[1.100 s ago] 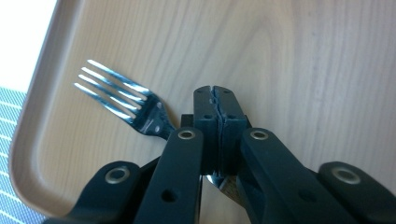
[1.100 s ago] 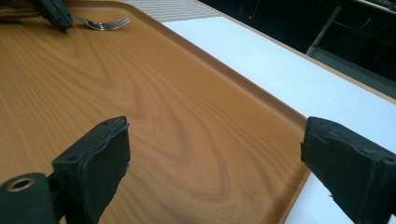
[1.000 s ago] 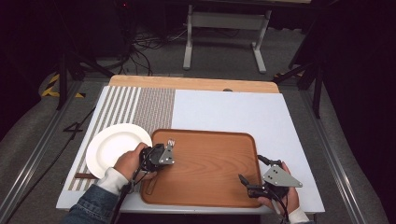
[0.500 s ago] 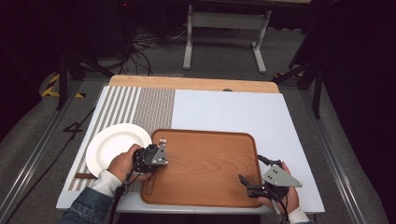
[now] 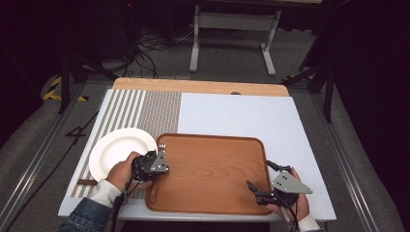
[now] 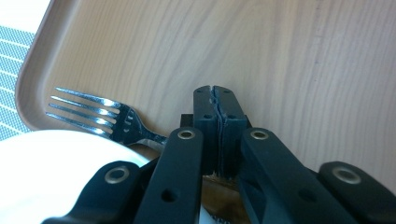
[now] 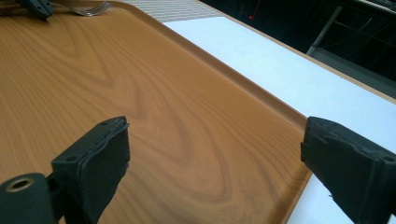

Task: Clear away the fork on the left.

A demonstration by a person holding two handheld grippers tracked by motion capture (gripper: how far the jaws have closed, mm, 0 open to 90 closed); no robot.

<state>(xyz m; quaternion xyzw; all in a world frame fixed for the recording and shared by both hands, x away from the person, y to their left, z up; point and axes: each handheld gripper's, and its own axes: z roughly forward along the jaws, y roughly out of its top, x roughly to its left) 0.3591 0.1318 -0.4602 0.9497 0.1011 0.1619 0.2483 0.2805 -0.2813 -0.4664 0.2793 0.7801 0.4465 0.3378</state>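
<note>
Fork (image 6: 100, 119) tines lie just left of the left gripper (image 6: 217, 100) in that gripper's own view, pointing away to the left, with the neck running back under the gripper's black linkage; the handle is hidden there, so whether the pads pinch it cannot be told. The jaws themselves are pressed together, with no gap showing between the pads. Below and left of the fork's head sits the rim of the white plate (image 6: 51, 177), and beyond the pads spreads the wooden tray (image 6: 280, 56), whose rounded corner curves round past the tines. In the high view the left gripper (image 5: 157, 162) sits at the tray's (image 5: 212, 169) left edge, with the plate (image 5: 118, 152) just to its left on the striped placemat (image 5: 150, 108). The right gripper (image 5: 261, 186) rests at the tray's near right corner, well apart from the left one, with its jaws spread wide. In its own view the right gripper (image 7: 215, 158) has one pad over the tray's (image 7: 140, 93) wood and the other beyond the rim, over the white table (image 7: 289, 74); far ahead and to its left the fork's (image 7: 91, 9) tines show at the tray's far corner.
</note>
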